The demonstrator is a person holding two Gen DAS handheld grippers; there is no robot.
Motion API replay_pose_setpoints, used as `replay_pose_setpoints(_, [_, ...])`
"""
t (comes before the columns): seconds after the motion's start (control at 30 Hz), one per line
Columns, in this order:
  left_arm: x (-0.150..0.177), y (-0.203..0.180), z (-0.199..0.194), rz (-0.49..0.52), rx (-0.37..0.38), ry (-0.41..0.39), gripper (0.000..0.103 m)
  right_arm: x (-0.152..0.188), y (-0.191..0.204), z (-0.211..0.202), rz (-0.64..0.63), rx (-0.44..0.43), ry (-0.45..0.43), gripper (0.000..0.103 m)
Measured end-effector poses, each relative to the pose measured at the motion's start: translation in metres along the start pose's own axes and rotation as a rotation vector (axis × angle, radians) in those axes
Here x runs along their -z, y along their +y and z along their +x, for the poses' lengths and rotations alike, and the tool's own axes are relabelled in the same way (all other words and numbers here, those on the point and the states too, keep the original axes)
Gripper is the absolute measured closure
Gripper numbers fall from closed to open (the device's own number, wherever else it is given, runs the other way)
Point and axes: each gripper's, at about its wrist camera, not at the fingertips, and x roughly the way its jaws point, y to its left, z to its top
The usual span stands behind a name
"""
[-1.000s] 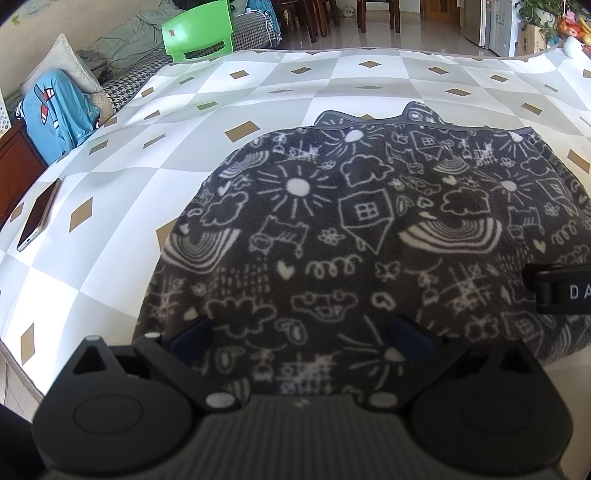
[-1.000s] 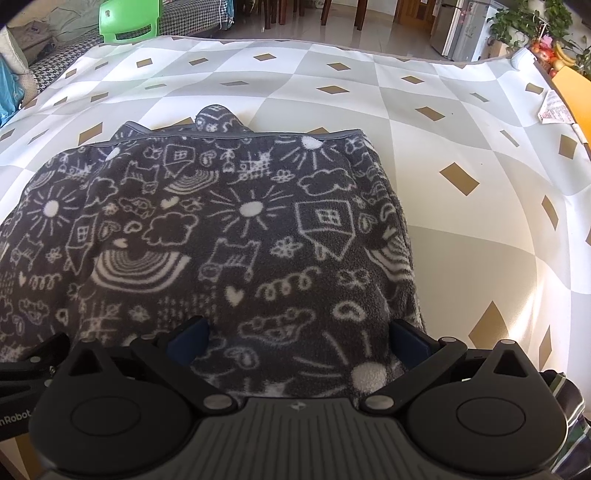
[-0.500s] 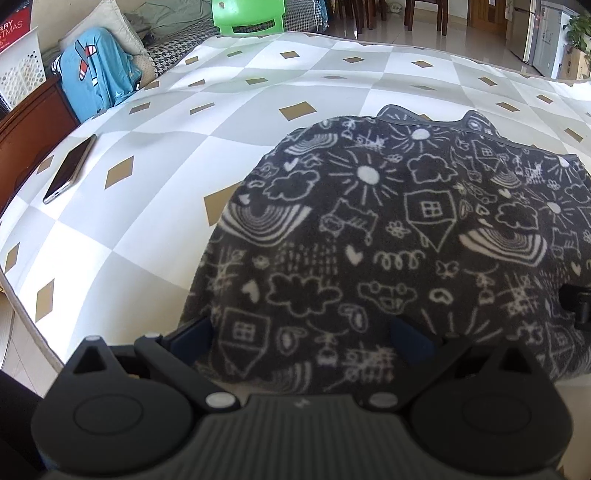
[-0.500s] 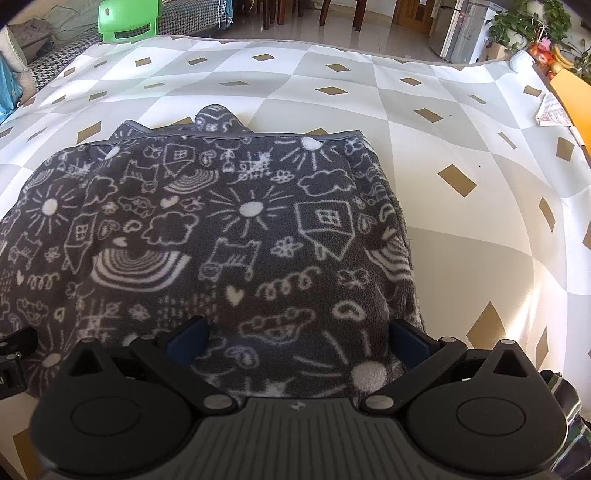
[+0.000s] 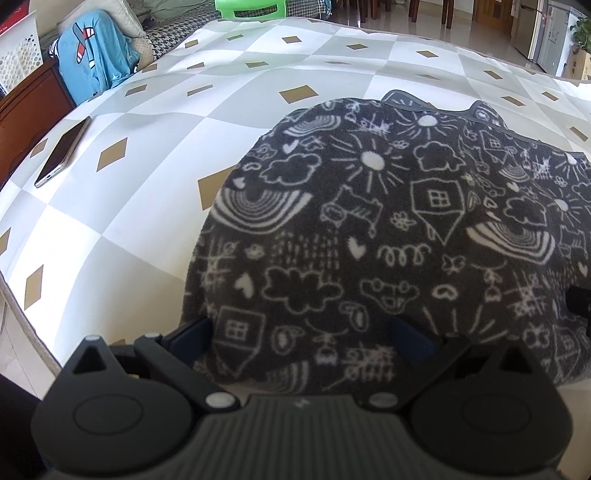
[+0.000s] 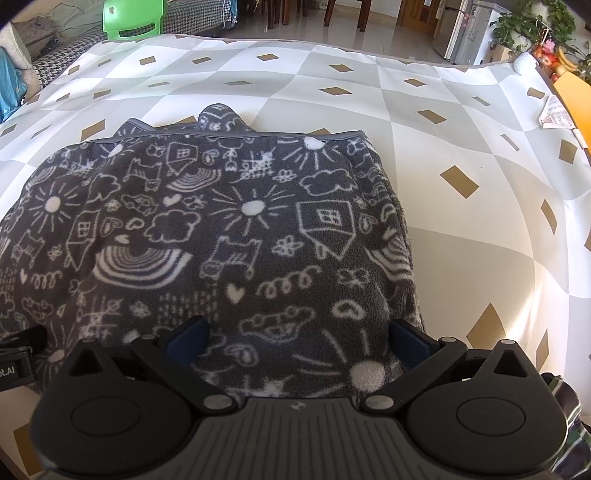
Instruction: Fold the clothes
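Observation:
A dark grey fleece garment (image 5: pixel 388 236) with white doodle prints lies folded on the checked table cover; it also shows in the right wrist view (image 6: pixel 221 236). My left gripper (image 5: pixel 303 336) is open, its blue-padded fingers astride the garment's near left edge. My right gripper (image 6: pixel 295 336) is open, its fingers astride the near right edge. The fabric lies flat between both pairs of fingers. Part of the right gripper shows at the right edge of the left wrist view (image 5: pixel 580 302), and part of the left gripper at the left edge of the right wrist view (image 6: pixel 14 365).
A phone (image 5: pixel 62 151) lies near the table's left edge. A blue garment (image 5: pixel 96 62) hangs at the far left, a green plastic chair (image 6: pixel 133 18) stands beyond the table. A paper slip (image 6: pixel 556 114) lies at the far right. Striped fabric (image 6: pixel 565 424) is at the near right.
The left gripper has moved left along the garment's near edge and away from the right gripper. The right gripper has barely moved. The garment lies as before.

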Motion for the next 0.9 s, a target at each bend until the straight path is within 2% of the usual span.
replay_pose_setpoints(0.23, [-0.0008, 0.0042, 0.0022, -0.023, 0.021, 0.011, 0.0, 0.0006, -0.0013, -0.001, -0.009, -0.003, -0.004, 0.0])
replay_pose_setpoints(0.9, [-0.0041, 0.0023, -0.0004, -0.035, 0.001, 0.027, 0.0, 0.0064, -0.0017, -0.0026, -0.031, -0.006, -0.05, 0.0])
